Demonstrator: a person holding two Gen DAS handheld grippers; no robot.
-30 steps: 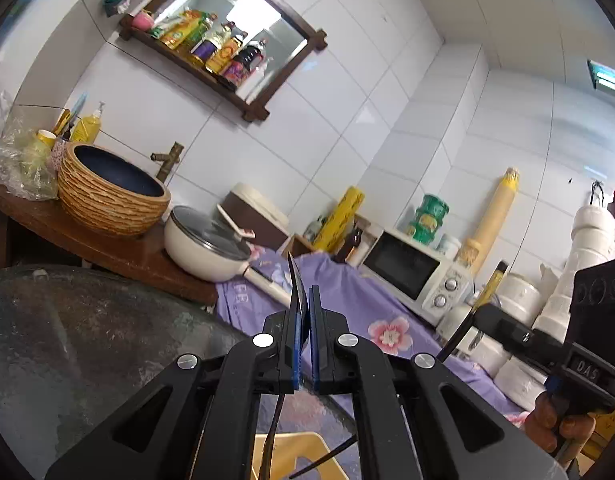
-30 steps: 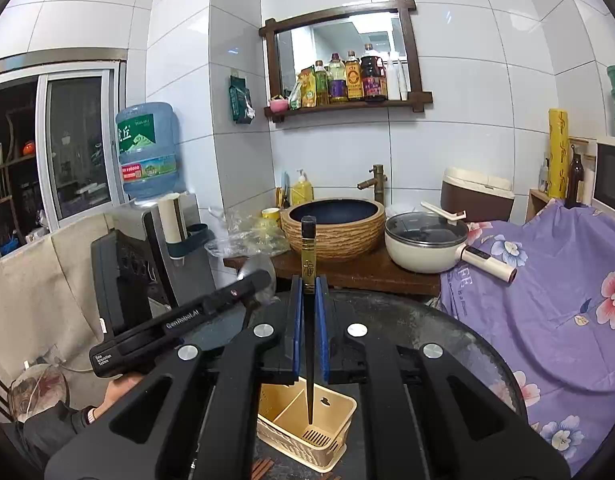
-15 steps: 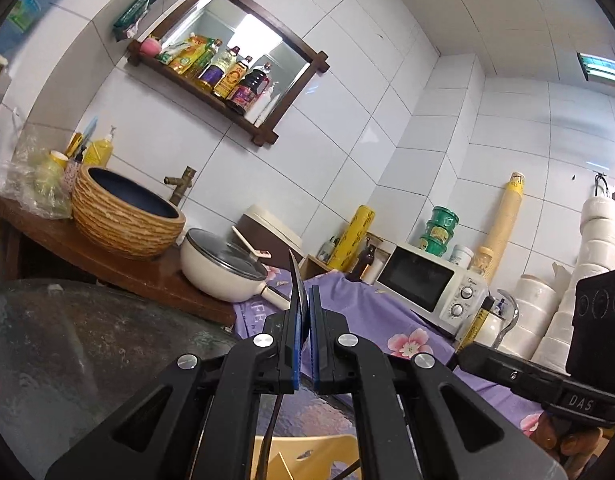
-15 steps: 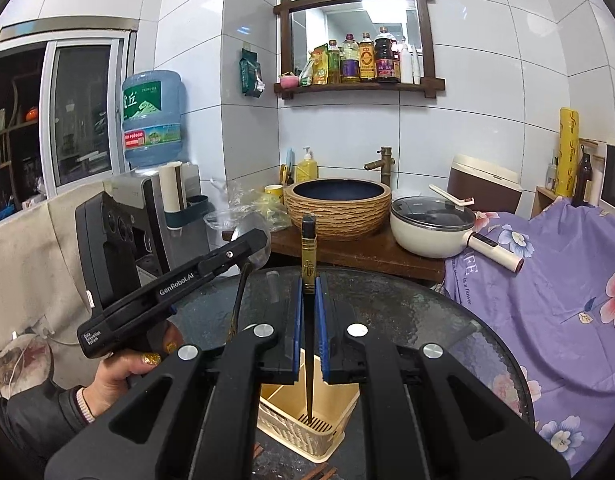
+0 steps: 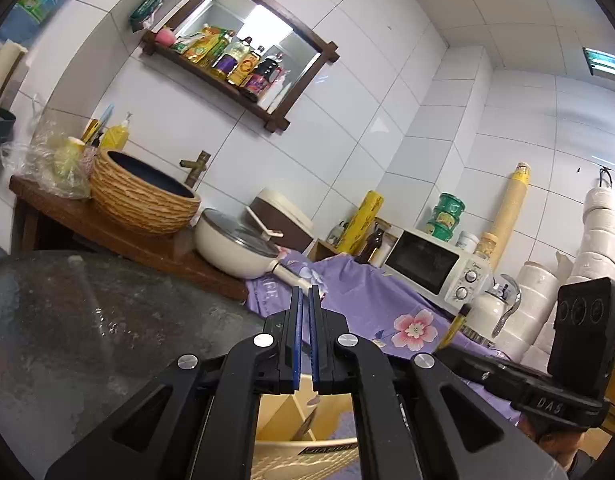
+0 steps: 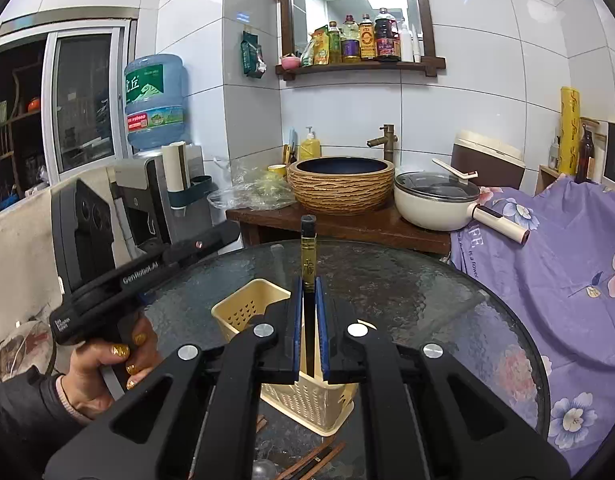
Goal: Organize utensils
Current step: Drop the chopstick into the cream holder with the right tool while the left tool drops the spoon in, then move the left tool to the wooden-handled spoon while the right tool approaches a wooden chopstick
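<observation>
Glass, pebbled and round-edged, forms the desk (image 5: pixel 87 320) in the left wrist view. The left gripper (image 5: pixel 304 308) has its blue-padded fingers (image 5: pixel 295 340) drawn together; whether anything thin sits between them is hard to tell. Below them shows a cream plastic utensil basket (image 5: pixel 283 412), mostly hidden by the black gripper frame, with a dark sliver inside that may be a utensil tip. At right, the right gripper (image 5: pixel 459 354) is cut off by the frame edge.

In the right wrist view, the right gripper (image 6: pixel 307 300) has its fingers (image 6: pixel 320 320) clamped on a slim black chopstick (image 6: pixel 308 252) with a gold band, held upright over the perforated cream utensil basket (image 6: pixel 243 312) on the glass desk (image 6: pixel 427 300). Brown chopsticks (image 6: pixel 315 456) lie on the desk near the basket, partly hidden. A hand (image 6: pixel 107 372) at left holds the other gripper's handle.
</observation>
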